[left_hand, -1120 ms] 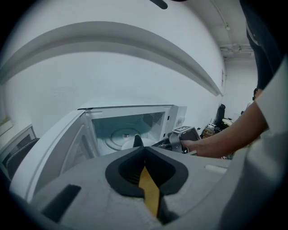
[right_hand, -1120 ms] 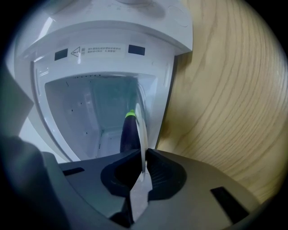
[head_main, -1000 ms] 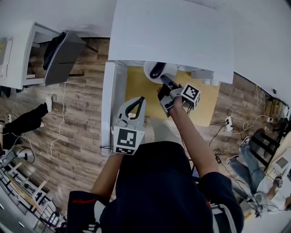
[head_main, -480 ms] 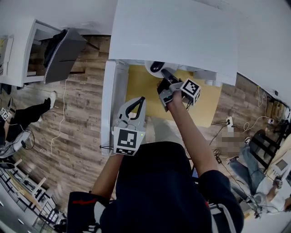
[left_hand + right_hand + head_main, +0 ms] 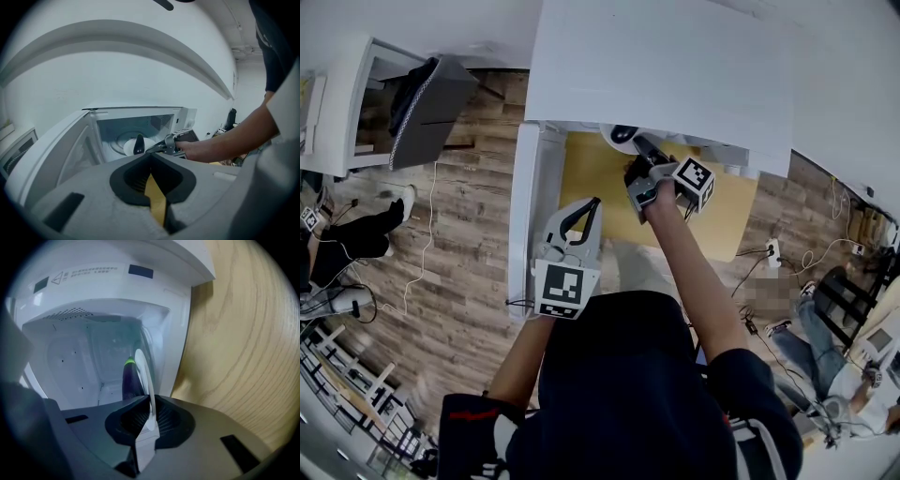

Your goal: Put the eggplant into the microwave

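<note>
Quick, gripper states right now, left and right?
Left gripper: closed, empty.
Right gripper: closed on the plate rim, eggplant on the plate.

Bright, even light in the head view; both gripper views dim, fisheye-bent, black-vignetted at corners.

One microwave (image 5: 656,66), one eggplant (image 5: 128,378), one plate (image 5: 143,376), two grippers (image 5: 592,208) (image 5: 639,145)
</note>
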### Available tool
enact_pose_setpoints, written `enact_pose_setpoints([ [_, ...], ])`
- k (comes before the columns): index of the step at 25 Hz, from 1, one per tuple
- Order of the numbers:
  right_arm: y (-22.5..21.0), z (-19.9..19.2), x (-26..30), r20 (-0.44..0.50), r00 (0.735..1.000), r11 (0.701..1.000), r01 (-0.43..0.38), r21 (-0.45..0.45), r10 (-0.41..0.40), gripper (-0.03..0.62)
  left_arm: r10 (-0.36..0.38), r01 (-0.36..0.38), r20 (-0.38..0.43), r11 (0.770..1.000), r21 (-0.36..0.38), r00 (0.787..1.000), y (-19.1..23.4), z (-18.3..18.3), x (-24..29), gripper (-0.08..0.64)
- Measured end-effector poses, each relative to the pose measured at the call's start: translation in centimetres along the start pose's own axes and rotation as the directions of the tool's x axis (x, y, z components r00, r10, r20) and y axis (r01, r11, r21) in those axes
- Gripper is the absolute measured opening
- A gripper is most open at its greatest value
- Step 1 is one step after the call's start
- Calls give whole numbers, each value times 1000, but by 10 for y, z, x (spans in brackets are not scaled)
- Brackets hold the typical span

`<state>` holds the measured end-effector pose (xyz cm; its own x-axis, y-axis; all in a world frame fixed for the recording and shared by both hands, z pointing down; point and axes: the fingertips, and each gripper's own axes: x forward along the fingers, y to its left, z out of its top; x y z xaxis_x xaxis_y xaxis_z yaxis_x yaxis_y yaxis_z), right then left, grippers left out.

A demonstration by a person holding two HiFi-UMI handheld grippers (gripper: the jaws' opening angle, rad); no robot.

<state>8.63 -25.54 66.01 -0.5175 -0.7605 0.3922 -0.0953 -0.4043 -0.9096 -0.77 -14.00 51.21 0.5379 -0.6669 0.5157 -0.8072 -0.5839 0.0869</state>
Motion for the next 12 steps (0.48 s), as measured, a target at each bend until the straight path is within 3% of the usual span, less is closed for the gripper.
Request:
enact_pose_setpoints([
  [12, 6, 1, 7, 3, 1000, 1000, -7, 2, 7, 28, -6, 6, 2, 1000, -6, 1000, 3, 1, 0, 15],
])
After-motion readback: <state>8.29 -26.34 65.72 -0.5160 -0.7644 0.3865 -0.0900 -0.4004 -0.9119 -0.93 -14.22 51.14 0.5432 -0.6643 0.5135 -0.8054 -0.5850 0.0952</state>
